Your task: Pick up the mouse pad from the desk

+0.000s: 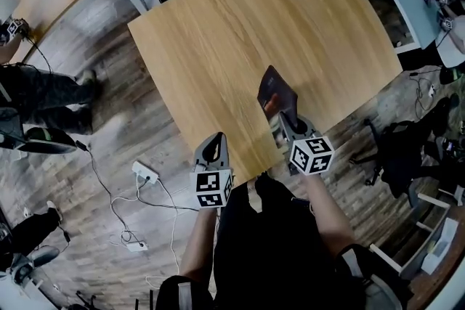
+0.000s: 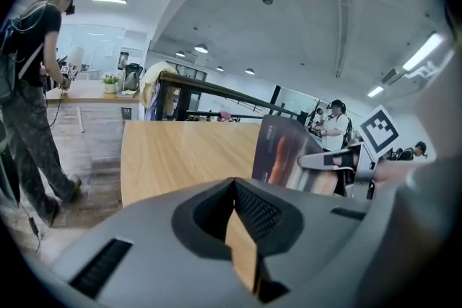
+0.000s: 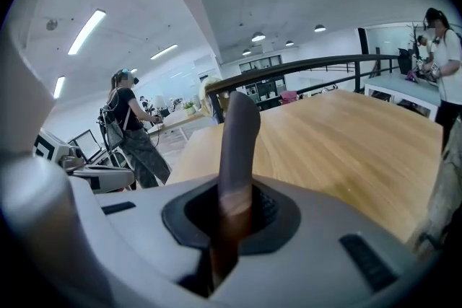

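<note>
Head view: at centre, the right gripper [image 1: 285,121] pinches the dark mouse pad [image 1: 276,92], upright over the desk [image 1: 240,25]. The left gripper [image 1: 213,150] sits lower left.

Left gripper view: its jaws are closed with nothing between them.

Right gripper view: its jaws clamp the pad's edge. Held by one narrow pinch, the floppy pad could slip out.

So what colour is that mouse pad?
The mouse pad is dark with an orange-red streak; the left gripper view shows it best.
</note>
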Demonstrator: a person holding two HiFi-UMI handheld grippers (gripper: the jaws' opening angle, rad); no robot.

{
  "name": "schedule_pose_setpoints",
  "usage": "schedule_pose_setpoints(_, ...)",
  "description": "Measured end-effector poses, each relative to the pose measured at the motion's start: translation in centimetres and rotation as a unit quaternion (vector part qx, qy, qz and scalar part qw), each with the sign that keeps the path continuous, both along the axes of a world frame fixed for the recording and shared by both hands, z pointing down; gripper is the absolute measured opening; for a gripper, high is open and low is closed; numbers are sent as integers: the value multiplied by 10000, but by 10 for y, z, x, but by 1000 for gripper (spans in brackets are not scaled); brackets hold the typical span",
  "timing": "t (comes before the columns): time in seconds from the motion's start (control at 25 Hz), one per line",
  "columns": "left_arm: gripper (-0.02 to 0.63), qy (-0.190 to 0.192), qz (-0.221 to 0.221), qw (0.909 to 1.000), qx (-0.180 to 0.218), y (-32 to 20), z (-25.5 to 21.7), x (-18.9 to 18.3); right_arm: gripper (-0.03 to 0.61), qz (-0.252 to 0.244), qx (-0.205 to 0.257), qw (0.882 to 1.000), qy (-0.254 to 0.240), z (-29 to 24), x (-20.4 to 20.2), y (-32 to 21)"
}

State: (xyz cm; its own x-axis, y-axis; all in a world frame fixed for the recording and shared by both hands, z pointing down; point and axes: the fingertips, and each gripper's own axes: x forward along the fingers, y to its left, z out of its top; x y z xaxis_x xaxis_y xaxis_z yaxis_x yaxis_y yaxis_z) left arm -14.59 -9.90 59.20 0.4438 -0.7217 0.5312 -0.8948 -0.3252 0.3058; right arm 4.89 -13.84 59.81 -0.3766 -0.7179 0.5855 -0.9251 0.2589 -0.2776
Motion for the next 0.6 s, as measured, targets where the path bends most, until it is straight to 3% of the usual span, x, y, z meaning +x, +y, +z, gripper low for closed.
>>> schedule_pose_setpoints(0.6,23,38,-504,9941,960,-17,-93,-7,46,-295,1080,9937,-117,-115,7,-22)
